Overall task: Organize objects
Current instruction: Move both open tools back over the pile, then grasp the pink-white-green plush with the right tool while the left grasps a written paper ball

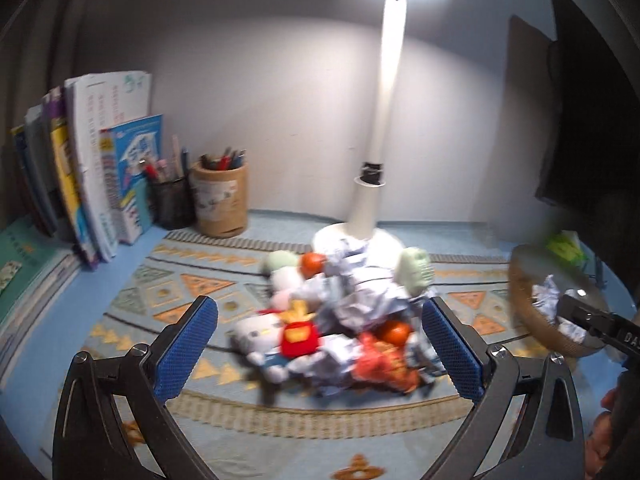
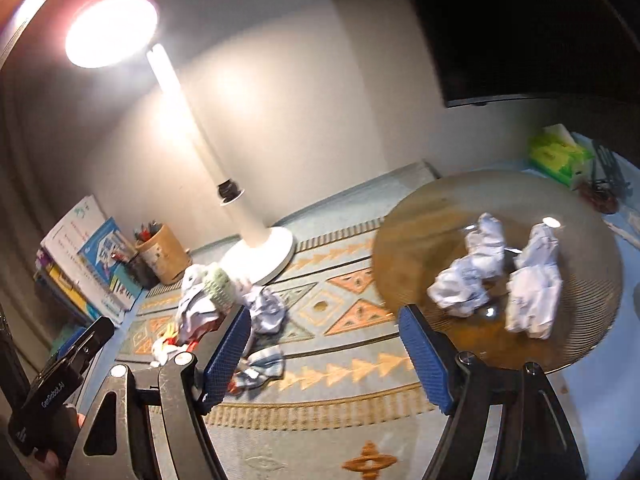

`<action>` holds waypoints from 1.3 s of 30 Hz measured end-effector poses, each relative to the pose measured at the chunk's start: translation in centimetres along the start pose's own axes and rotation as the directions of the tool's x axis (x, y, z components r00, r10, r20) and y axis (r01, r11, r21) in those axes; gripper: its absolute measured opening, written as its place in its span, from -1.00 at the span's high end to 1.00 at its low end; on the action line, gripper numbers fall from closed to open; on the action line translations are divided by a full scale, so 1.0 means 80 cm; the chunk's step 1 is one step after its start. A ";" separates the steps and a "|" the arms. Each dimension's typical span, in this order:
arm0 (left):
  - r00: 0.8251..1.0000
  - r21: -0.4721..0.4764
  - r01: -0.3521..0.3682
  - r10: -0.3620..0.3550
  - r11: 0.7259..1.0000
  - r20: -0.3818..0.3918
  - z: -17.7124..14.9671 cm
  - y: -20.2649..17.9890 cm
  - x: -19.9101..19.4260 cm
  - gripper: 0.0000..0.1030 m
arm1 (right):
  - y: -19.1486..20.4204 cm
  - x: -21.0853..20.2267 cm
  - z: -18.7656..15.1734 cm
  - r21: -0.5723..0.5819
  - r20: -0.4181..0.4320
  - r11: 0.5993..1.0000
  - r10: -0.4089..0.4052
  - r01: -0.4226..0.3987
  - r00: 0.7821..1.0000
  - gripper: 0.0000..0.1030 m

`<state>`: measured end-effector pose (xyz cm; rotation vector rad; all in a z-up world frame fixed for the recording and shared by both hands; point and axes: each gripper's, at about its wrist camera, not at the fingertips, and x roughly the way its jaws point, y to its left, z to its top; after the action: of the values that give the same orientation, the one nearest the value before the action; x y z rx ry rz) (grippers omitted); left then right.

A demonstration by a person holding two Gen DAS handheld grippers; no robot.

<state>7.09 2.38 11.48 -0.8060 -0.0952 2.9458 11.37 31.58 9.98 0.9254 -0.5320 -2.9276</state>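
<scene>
The left tool (image 1: 320,344) hangs with its jaws wide apart and empty, and straight ahead of it on the patterned mat (image 1: 168,292) lies a blurred heap: a white plush cat (image 1: 260,336), a red toy fries packet (image 1: 298,334), two oranges (image 1: 313,263), a red net bag (image 1: 380,364), a pale green knitted thing (image 1: 416,272) and several crumpled paper balls (image 1: 360,292), all touching or overlapping near the lamp base (image 1: 332,236). The right tool (image 2: 324,348) is likewise spread open and holds nothing; ahead of it and to its right sits a shallow woven basket (image 2: 420,220) with paper wads (image 2: 464,284) already inside, which suggests the sorting is partly done, paper going to the basket. The paper balls should be very light and springy, easy to pinch anywhere across their bulk, though a loose fold may slip out. The plush toys are soft and will squash; taking them by the body rather than a limb looks safer. The oranges are heavier, round and smooth, so they probably need a squeeze across the middle or they could roll away. The net bag looks limp and would likely sag when lifted. Pen cups (image 1: 218,200) and books (image 1: 100,168) stand far ahead to the left tool's left.
</scene>
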 end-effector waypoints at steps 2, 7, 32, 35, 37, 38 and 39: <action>0.999 0.004 -0.037 0.037 0.999 -0.022 -0.016 0.032 0.010 -0.98 | 0.026 0.019 -0.015 -0.027 -0.016 0.999 0.039 -0.040 0.999 -0.46; 0.992 -0.055 -0.005 -0.002 0.998 -0.126 -0.052 0.080 0.047 -0.98 | 0.064 0.063 -0.054 -0.092 -0.065 0.993 0.073 -0.079 0.995 -0.46; 0.980 0.130 0.190 -0.179 0.973 -0.090 0.008 -0.012 0.059 -0.98 | 0.084 0.104 -0.013 -0.055 -0.152 0.990 0.121 -0.130 0.981 -0.25; 0.972 0.185 0.224 -0.204 0.957 -0.121 0.016 -0.036 0.082 -0.72 | 0.099 0.115 0.026 -0.092 -0.124 0.988 0.113 -0.125 0.986 -0.25; 0.961 0.198 0.248 -0.216 0.948 -0.171 0.018 -0.045 0.103 -0.44 | 0.101 0.135 0.044 -0.084 -0.144 0.987 0.127 -0.140 0.981 -0.25; 0.957 0.198 0.254 -0.215 0.947 -0.196 0.018 -0.049 0.114 -0.44 | 0.102 0.148 0.048 -0.073 -0.166 0.986 0.137 -0.151 0.977 -0.25; 0.950 0.201 0.268 -0.223 0.942 -0.221 0.019 -0.053 0.124 -0.44 | 0.104 0.162 0.051 -0.065 -0.191 0.985 0.143 -0.158 0.971 -0.25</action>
<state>-1.91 7.52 8.10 -0.9632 0.1443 2.5687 -2.25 23.44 8.66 1.0825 -0.4497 -2.6719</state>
